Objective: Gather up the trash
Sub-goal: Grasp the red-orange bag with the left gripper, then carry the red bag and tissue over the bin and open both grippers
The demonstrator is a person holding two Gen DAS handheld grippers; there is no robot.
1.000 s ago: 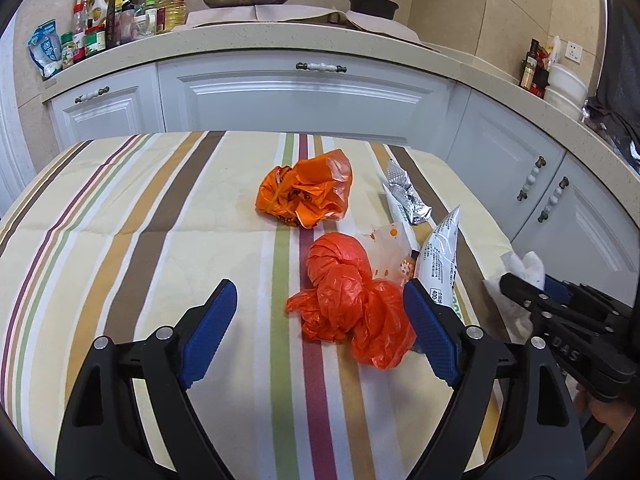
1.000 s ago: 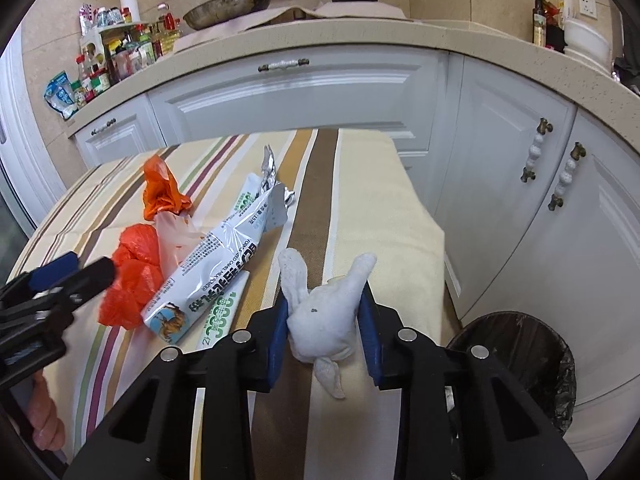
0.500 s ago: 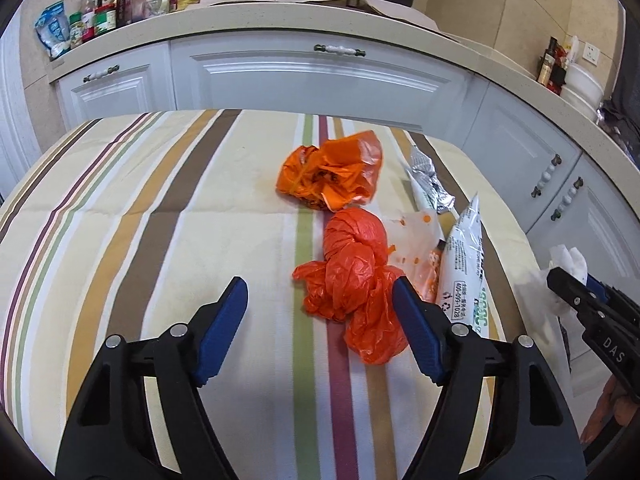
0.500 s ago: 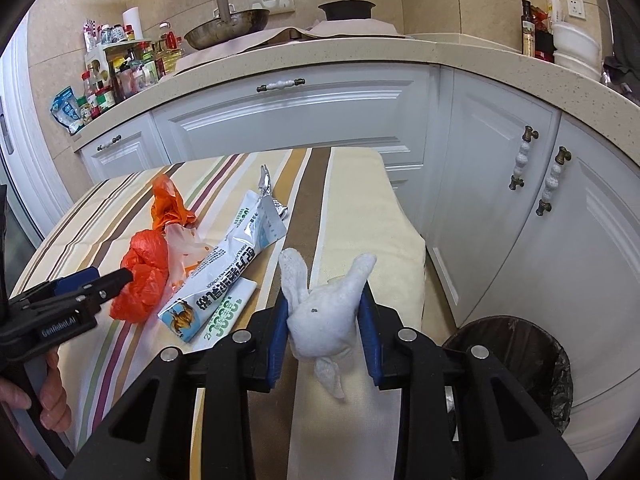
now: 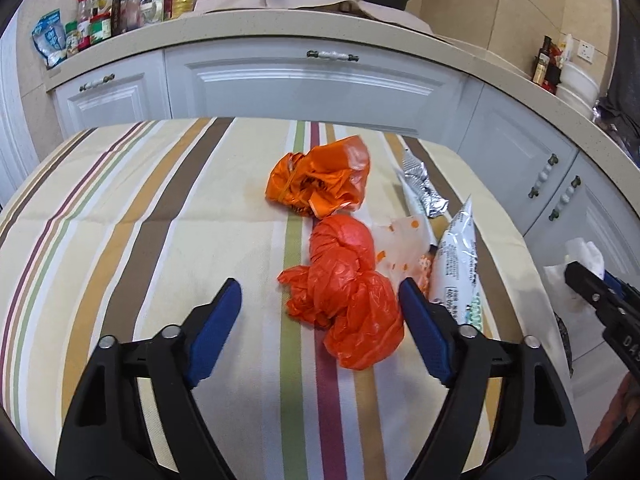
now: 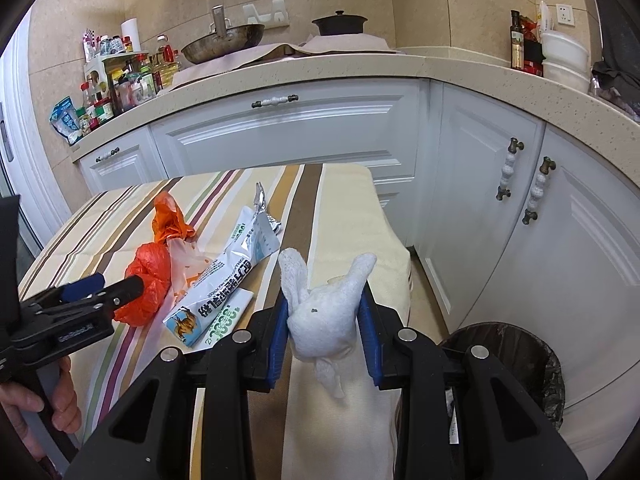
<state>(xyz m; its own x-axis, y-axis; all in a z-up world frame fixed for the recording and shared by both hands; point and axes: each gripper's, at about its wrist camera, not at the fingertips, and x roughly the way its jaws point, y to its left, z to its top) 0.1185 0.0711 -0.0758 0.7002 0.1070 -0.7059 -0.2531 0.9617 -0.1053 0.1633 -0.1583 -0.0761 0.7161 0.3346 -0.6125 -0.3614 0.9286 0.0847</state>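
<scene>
My right gripper (image 6: pixel 325 312) is shut on a crumpled white tissue (image 6: pixel 326 312) and holds it over the table's right edge, left of a black-lined trash bin (image 6: pixel 516 356) on the floor. My left gripper (image 5: pixel 320 300) is open, its blue pads either side of a crumpled red plastic bag (image 5: pixel 344 284) on the striped table. Behind it lie an orange bag (image 5: pixel 320 184), a clear wrapper with orange spots (image 5: pixel 400 248), a white printed packet (image 5: pixel 456 264) and a silver foil wrapper (image 5: pixel 422 190). The same trash shows in the right wrist view, with the red bag (image 6: pixel 148 284) by the left gripper (image 6: pixel 100 284).
The striped tablecloth (image 5: pixel 120 216) covers the table. White kitchen cabinets (image 6: pixel 304 128) run behind and to the right. The counter carries bottles (image 6: pixel 116 80), a pan (image 6: pixel 224 44) and a black pot (image 6: pixel 340 24). The floor gap between table and cabinets is narrow.
My left gripper has moved forward so the red bag now sits between its pads. My right gripper, still holding the tissue, has risen slightly and drawn back.
</scene>
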